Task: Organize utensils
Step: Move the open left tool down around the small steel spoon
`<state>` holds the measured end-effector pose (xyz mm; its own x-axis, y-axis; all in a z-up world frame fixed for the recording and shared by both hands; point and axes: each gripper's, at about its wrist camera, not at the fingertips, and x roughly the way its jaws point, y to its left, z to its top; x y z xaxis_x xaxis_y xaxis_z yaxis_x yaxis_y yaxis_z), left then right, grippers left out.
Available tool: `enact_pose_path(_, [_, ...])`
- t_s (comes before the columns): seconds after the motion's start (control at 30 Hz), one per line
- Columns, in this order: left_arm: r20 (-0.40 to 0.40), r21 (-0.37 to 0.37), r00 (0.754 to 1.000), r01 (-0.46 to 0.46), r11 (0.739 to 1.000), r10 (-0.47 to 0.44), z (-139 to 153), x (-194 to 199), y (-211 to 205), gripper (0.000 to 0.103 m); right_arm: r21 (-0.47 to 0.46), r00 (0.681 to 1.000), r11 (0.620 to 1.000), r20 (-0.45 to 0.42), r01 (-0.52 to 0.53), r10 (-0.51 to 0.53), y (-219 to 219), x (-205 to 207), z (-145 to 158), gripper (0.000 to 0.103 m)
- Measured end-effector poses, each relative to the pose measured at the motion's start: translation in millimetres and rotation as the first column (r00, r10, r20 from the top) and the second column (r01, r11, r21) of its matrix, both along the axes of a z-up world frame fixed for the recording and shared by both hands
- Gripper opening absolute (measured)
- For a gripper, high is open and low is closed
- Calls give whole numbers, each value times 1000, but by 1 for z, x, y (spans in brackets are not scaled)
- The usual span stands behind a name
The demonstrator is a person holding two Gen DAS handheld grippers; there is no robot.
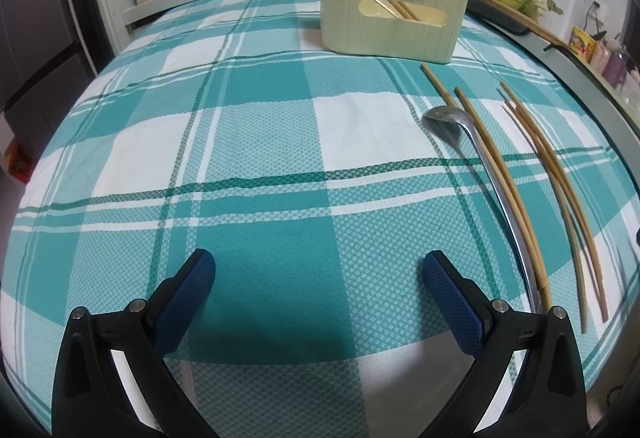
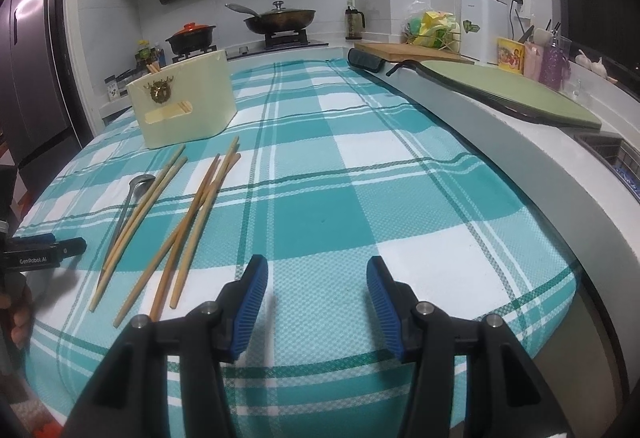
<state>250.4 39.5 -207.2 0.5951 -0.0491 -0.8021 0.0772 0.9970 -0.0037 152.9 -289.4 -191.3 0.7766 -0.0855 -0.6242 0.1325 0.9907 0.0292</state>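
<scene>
A cream utensil holder [image 1: 394, 4] with a gold emblem stands at the far side of the teal checked cloth [image 1: 256, 142]; chopsticks show inside it. It also shows in the right wrist view [image 2: 186, 106]. Several wooden chopsticks [image 1: 516, 194] and a metal spoon [image 1: 450, 122] lie loose on the cloth to the right of my left gripper [image 1: 320, 274], which is open and empty. In the right wrist view the chopsticks [image 2: 192, 214] and spoon [image 2: 134, 190] lie left of my right gripper [image 2: 318, 278], also open and empty. The left gripper's side [image 2: 44, 248] shows at the far left.
A stove with a red-lidded pot [image 2: 190, 38] and a pan [image 2: 280, 18] stands behind the table. A green board [image 2: 508, 94], a wooden cutting board [image 2: 404, 52], a knife block [image 2: 482, 26] and jars line the raised counter on the right. A fridge [image 2: 28, 78] is at left.
</scene>
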Motion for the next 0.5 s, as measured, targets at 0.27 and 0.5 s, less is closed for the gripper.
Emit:
enact_pose_path(0.27, [3,-3,1000,-2,1000,2,0,-1,0,102,-2,1000,1000,-13,24,-24,-4,-5,1,52])
enact_pose_path(0.5, [49,-65,999,-8,998,12,9,-8,5,102,-16,999,1000,-32,-20,19,4,-17,-11,52])
